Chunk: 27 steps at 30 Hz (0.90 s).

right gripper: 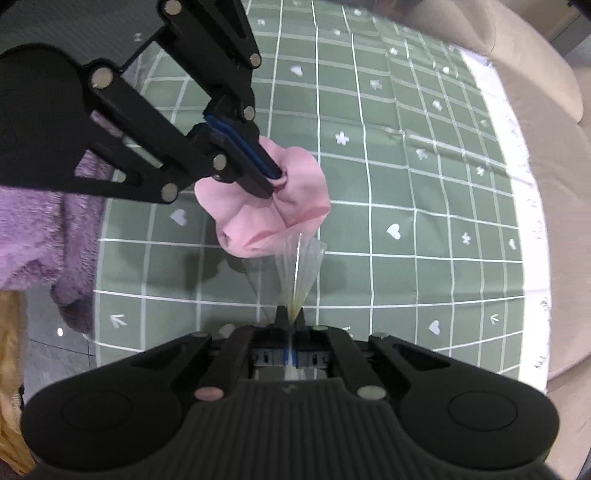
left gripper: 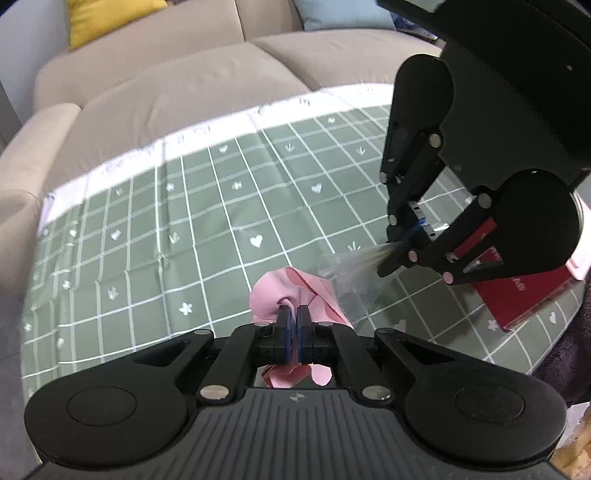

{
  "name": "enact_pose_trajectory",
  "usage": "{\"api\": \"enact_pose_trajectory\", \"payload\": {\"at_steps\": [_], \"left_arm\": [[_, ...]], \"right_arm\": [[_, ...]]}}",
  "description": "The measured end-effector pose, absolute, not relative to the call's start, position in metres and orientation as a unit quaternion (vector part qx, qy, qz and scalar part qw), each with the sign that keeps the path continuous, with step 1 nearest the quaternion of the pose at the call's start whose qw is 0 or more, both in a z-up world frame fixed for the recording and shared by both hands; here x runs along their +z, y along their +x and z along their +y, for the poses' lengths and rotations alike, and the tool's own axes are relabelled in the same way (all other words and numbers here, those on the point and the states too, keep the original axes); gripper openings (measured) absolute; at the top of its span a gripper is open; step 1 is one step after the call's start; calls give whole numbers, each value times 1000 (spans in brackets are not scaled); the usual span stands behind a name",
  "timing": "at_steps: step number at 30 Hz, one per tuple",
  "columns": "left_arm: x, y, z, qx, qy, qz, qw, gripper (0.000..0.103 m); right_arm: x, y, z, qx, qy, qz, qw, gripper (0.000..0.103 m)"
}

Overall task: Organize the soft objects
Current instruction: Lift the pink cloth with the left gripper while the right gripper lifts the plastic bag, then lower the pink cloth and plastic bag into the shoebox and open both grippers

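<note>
Left claw [left gripper: 293, 314]: jaws pressed together on a bunched pink cloth [left gripper: 295, 295]. The cloth bulges out ahead of the fingertips, and a scrap of it shows behind them, between the linkage arms. Seen from the right wrist camera, the same claw [right gripper: 275, 177] comes in from the upper left, with the cloth [right gripper: 273, 206] gathered into a rounded wad hanging off its tips, above the tabletop.

Right claw [right gripper: 291, 314]: jaws closed on the edge of a clear plastic bag [right gripper: 301, 266]. The bag fans out forward from the tips, its far end just touching or overlapping the lower edge of the pink wad; cannot tell whether the cloth is inside the bag or only against it. From the left wrist camera the right claw [left gripper: 388, 258] reaches in from the upper right, the bag [left gripper: 343, 273] blurred and stretched from its tips toward the cloth.

Below both claws: a table with a green checked cloth cover [left gripper: 221, 206], white grid lines, small hearts and flowers, white border at the far edge.

Behind the right claw, a red book [left gripper: 524, 299] lies on the table. Beyond the left claw, a beige sofa [left gripper: 177, 92] with a yellow cushion [left gripper: 107, 18] and a pale blue cushion [left gripper: 340, 14]. Left of the right claw, a purple fluffy blanket [right gripper: 37, 236] lies at the table's edge.
</note>
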State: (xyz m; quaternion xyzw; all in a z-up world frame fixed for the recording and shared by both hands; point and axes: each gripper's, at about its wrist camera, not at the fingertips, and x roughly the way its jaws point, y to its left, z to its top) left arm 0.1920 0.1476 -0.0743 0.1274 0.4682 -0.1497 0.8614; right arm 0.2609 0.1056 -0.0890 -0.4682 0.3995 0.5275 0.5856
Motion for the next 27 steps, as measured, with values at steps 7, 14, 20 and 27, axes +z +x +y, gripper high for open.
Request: {"api": "enact_pose_trajectory", "payload": {"at_steps": [7, 14, 20, 27], "left_arm": [[-34, 157, 134, -150, 138, 441, 874, 2], [3, 115, 101, -177, 161, 405, 882, 2], [23, 90, 58, -214, 166, 373, 888, 2], [33, 80, 12, -252, 151, 343, 892, 2]], "right_arm": [[-51, 231, 83, 525, -458, 373, 612, 0], [-10, 188, 33, 520, -424, 374, 641, 0], [9, 162, -26, 475, -389, 375, 694, 0], [16, 128, -101, 372, -300, 363, 800, 0]]}}
